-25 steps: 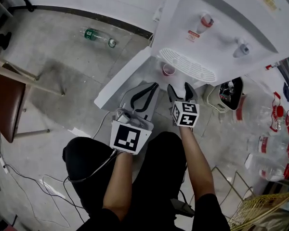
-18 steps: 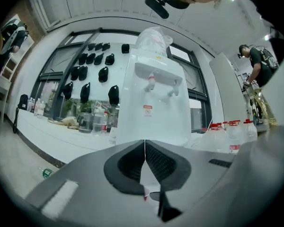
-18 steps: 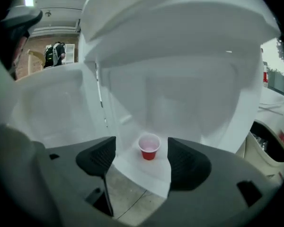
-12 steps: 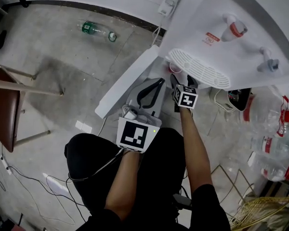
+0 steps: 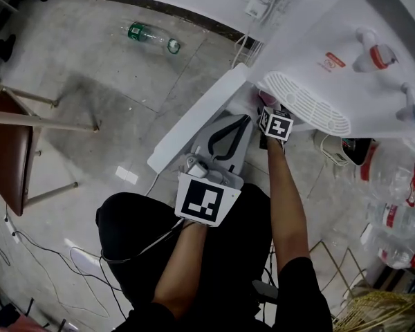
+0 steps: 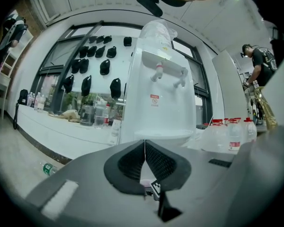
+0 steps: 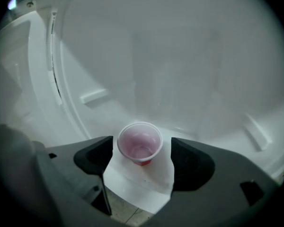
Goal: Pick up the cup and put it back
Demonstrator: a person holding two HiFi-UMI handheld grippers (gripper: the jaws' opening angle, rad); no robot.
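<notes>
A small pink cup (image 7: 139,143) stands upright on the white shelf inside the water dispenser's (image 5: 346,40) lower cabinet. My right gripper (image 7: 141,161) reaches into that cabinet. Its jaws are opening and stand on either side of the cup, with a gap between each pad and the cup wall. In the head view the right gripper (image 5: 270,109) is under the drip tray and only a pink edge of the cup (image 5: 265,97) shows. My left gripper (image 5: 243,120) hovers just outside the cabinet, shut and empty; its jaws meet in the left gripper view (image 6: 144,162).
The cabinet's white door (image 5: 194,126) hangs open to the left. A green bottle (image 5: 150,37) lies on the floor, and a chair (image 5: 14,151) stands at far left. Water bottles (image 5: 394,213) crowd the right, above a wire basket (image 5: 380,310). Cables trail on the floor.
My right gripper has moved forward into the cabinet until its jaws flank the cup. The left gripper has stayed shut beside it.
</notes>
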